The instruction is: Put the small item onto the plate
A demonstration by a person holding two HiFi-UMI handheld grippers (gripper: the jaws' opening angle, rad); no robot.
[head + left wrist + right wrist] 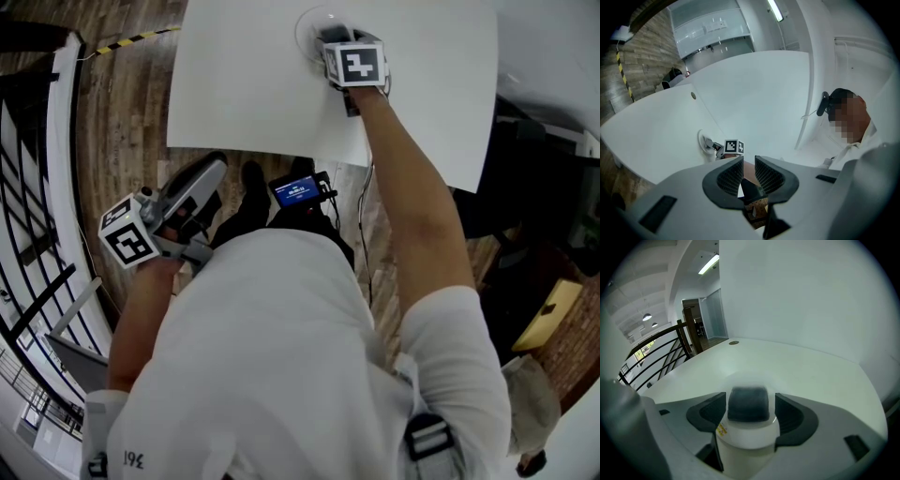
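The small item (pixel 748 404), a short white cylinder with a dark grey top, sits between the jaws of my right gripper (pixel 750 409), which is shut on it. In the head view that gripper (pixel 335 39) reaches over the white plate (pixel 309 21) at the far side of the white table (pixel 253 84); the item is hidden under the marker cube (pixel 356 64). The left gripper view shows the plate (pixel 701 138) small and far off, with the right gripper on it. My left gripper (pixel 208 178) hangs off the table near my body, shut and holding nothing (pixel 749 174).
The table's near edge (pixel 244 150) runs between the two grippers, with wood floor (pixel 122 103) below. A black railing (pixel 37 253) stands at the left. A device with a blue screen (pixel 297 190) hangs at my waist. A round grommet (pixel 733 342) sits in the tabletop.
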